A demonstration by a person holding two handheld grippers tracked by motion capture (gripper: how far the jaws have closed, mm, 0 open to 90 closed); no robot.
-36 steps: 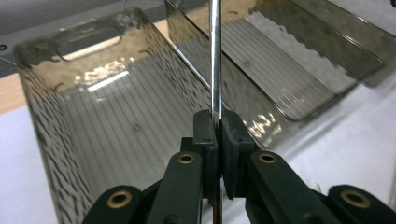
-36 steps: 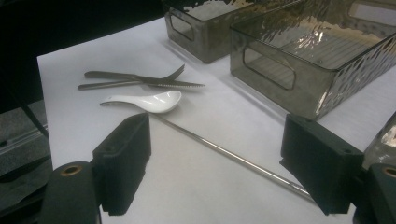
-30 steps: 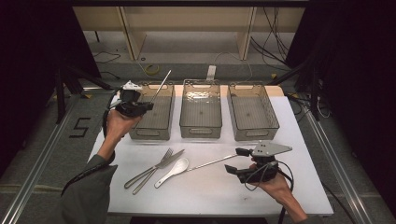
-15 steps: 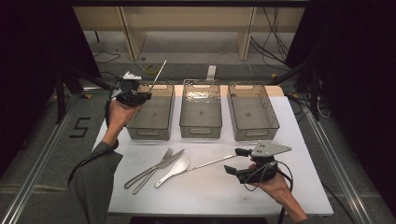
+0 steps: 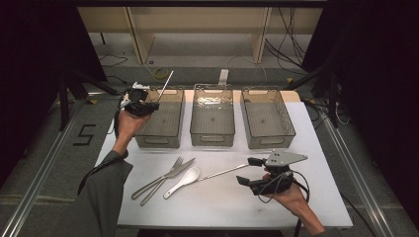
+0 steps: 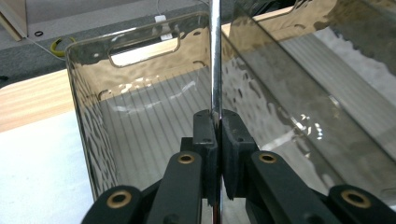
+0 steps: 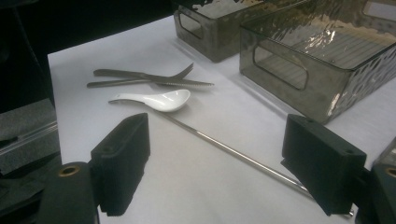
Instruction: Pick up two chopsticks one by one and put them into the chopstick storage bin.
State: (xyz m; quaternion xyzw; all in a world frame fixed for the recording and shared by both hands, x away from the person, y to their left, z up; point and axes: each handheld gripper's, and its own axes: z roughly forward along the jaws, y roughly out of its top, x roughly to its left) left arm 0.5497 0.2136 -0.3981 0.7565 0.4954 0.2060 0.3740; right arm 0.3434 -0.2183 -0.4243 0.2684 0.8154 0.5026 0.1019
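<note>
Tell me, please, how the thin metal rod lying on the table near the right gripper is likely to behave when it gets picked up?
The metal rod looks straight and polished, so it is probably stiff but slippery between the pads. Being round and thin, it may roll on the white table if nudged. It lies flat, so the open right gripper gets little to bite.

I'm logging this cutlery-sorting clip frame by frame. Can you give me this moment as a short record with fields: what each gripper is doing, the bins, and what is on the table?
left gripper: shut on a metal chopstick, held over the left bin
right gripper: open, low over the table, a second chopstick lying between its jaws
bins: three clear bins in a row; middle bin and right bin look empty
loose on table: fork, knife, white spoon
</note>
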